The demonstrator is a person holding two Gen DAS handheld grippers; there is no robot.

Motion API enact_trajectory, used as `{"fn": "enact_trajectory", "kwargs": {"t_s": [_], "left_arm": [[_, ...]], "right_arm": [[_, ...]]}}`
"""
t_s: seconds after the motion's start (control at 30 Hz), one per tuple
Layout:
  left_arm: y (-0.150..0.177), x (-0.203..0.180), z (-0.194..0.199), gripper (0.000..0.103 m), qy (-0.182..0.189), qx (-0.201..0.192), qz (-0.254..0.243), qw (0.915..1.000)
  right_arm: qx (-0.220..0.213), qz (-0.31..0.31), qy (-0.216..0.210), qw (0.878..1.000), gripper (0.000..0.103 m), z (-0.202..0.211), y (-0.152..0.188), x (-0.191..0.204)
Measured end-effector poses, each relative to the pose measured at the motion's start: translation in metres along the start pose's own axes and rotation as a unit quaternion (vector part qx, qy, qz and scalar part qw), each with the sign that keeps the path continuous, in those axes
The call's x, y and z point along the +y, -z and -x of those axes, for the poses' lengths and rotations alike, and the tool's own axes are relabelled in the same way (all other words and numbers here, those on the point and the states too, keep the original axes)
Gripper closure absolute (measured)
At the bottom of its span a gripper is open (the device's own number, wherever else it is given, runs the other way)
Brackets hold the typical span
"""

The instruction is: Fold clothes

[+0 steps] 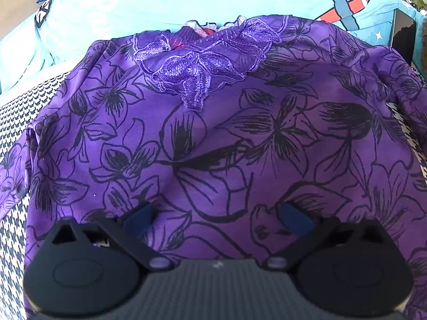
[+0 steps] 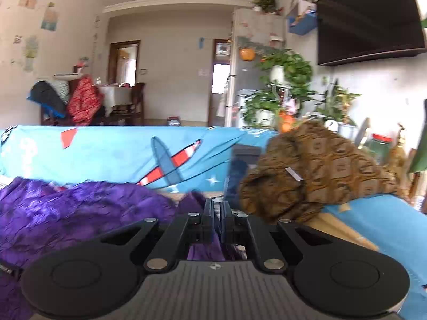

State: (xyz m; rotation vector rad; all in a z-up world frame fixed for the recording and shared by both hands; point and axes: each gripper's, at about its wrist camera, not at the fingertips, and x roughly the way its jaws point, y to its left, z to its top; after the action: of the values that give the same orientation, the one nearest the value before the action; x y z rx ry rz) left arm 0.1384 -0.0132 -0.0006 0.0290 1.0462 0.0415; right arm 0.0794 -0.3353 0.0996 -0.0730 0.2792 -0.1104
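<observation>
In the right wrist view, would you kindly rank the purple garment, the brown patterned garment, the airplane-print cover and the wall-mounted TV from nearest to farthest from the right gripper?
1. Purple garment: pinched in the right gripper, spreading left.
2. Brown patterned garment: heaped just ahead, to the right.
3. Airplane-print cover: draped behind, centre-left.
4. Wall-mounted TV: high on the wall, upper right.
</observation>
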Motion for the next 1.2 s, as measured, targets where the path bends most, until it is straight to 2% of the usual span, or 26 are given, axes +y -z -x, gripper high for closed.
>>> {"fn": "enact_trajectory", "kwargs": {"t_s": [0.13, 0.17, 0.27, 0.37, 0.53, 0.63, 0.83, 0.9, 0.97, 1.0, 1.03, 1.1, 1.17, 1.2], "left_arm": [[-0.001, -0.004, 0.0, 0.0, 0.0, -0.002, -0.003, 1.0], [-0.002, -0.006, 0.0, 0.0, 0.001, -0.002, -0.004, 1.0], [-0.002, -0.008, 0.001, 0.0, 0.002, -0.003, -0.006, 1.0], [-0.002, -0.009, 0.001, 0.0, 0.004, -0.003, -0.01, 0.9999], [-0.001, -0.01, 0.002, 0.0, 0.006, -0.004, -0.015, 0.9999], [-0.001, -0.01, 0.002, 0.0, 0.007, -0.003, -0.016, 0.9998], [-0.001, -0.01, 0.001, 0.0, 0.008, -0.003, -0.018, 0.9998], [-0.001, -0.01, 0.001, 0.0, 0.008, -0.003, -0.018, 0.9998], [-0.001, -0.011, 0.001, 0.0, 0.008, -0.003, -0.018, 0.9998], [-0.001, -0.011, 0.001, 0.0, 0.008, -0.003, -0.018, 0.9998], [-0.001, -0.011, 0.001, 0.0, 0.008, -0.003, -0.019, 0.9998], [-0.001, -0.011, 0.002, 0.0, 0.008, -0.004, -0.02, 0.9998], [-0.001, -0.011, 0.002, 0.0, 0.009, -0.003, -0.02, 0.9998], [-0.001, -0.011, 0.001, 0.0, 0.009, -0.003, -0.02, 0.9998]], "right_arm": [[-0.011, -0.013, 0.073, 0.997, 0.097, -0.001, -0.005, -0.032], [-0.006, -0.02, 0.07, 0.997, 0.097, -0.001, -0.006, -0.039], [0.014, -0.057, 0.027, 0.998, 0.097, -0.004, -0.005, -0.053], [0.082, -0.079, -0.035, 0.993, 0.089, -0.019, 0.005, -0.055], [0.148, -0.064, -0.043, 0.986, 0.049, -0.039, 0.026, -0.05], [0.189, -0.084, -0.055, 0.977, 0.036, -0.05, 0.039, -0.055], [0.279, -0.138, -0.065, 0.948, 0.034, -0.076, 0.068, -0.057], [0.269, -0.127, -0.066, 0.952, 0.033, -0.076, 0.07, -0.05], [0.263, -0.112, -0.068, 0.956, 0.042, -0.077, 0.071, -0.042], [0.26, -0.105, -0.065, 0.958, 0.054, -0.078, 0.072, -0.038], [0.257, -0.095, -0.063, 0.96, 0.071, -0.078, 0.071, -0.035], [0.251, -0.088, -0.062, 0.962, 0.092, -0.08, 0.07, -0.033], [0.24, -0.103, -0.063, 0.963, 0.093, -0.08, 0.066, -0.036], [0.219, -0.098, -0.052, 0.969, 0.093, -0.076, 0.06, -0.036]]}}
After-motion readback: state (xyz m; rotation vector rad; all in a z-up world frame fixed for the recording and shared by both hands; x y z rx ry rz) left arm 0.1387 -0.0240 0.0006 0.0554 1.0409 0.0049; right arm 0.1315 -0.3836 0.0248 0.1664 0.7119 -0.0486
